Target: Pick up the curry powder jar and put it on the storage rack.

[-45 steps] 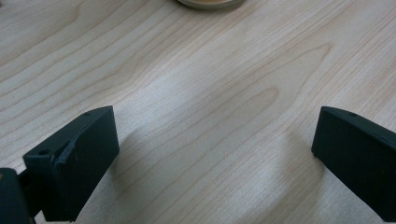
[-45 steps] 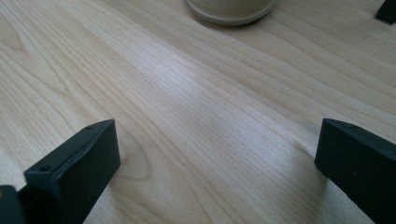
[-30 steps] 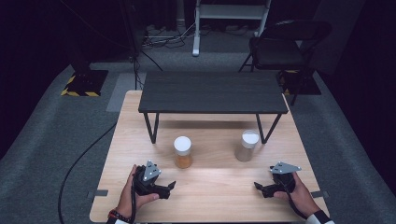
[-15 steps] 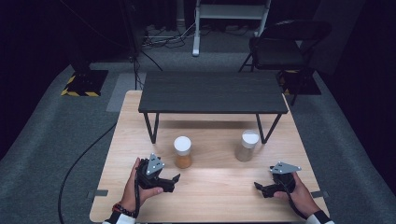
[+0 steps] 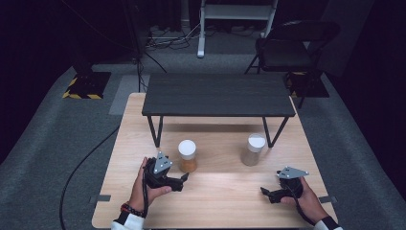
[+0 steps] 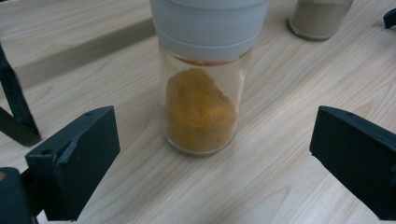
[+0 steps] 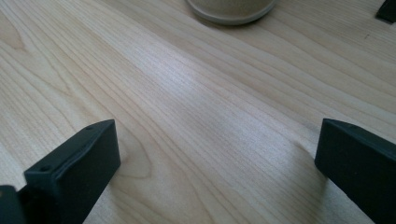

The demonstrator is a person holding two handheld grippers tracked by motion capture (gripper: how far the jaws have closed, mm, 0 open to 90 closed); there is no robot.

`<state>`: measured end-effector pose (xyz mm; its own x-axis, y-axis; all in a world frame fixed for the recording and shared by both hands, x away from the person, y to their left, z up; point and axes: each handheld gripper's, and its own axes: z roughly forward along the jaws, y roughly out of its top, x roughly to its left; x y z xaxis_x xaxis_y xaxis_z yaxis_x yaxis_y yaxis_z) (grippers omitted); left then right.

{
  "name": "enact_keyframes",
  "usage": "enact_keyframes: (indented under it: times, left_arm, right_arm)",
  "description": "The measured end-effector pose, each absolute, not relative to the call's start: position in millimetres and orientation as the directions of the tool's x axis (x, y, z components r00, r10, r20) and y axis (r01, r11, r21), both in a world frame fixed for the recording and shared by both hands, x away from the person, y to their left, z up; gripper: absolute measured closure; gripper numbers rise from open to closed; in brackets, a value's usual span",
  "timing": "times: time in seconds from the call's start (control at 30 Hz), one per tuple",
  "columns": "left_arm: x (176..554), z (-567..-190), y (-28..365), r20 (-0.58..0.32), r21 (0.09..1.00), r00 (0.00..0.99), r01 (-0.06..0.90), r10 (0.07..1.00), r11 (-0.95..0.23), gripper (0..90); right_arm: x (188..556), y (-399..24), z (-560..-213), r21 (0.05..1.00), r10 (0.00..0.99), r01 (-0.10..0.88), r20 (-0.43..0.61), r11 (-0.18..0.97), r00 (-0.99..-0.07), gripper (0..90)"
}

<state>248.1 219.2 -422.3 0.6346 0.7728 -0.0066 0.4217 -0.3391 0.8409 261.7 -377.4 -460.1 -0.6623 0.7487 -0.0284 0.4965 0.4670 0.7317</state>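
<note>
Orange-powder jar [image 5: 187, 156] stands upright on the wooden table [image 5: 220, 201], white cap up, just in front of the low black bench [image 5: 218, 95] that spans the far half. Starting at the left: the left gripper [image 5: 183, 179] sits right below that jar, jaws pointing toward it and spread wide with nothing between them. In the left gripper view the jar [image 6: 204, 93] stands dead centre ahead of the jaws, its glass body between their lines but apart from both, so I'd say a straight push forward would bring the jaws around the glass below the cap. Its long axis is vertical, and the jaws open across it, which suits a side grip.

Moving right, a second jar [image 5: 253, 149] of pale powder stands upright near the bench's right legs, well apart from the first. Further right again, the right gripper [image 5: 266, 192] rests low near the table's front edge, jaws wide apart and empty; in the right gripper view the bottom of the pale jar [image 7: 230, 11] sits well ahead. The left hand [image 5: 143, 189] is clearly nearer its jar.
</note>
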Motion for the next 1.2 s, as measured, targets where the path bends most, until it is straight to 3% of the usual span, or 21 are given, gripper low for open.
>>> enact_keyframes:
  times: [1.2]
  left_arm:
    - [276,-435,199,-0.061,0.88,0.594,0.411,0.802,-0.237,1.3]
  right_arm:
    - [261,-378,-460,0.731,0.747,0.495,-0.029,0.469,-0.664,0.0]
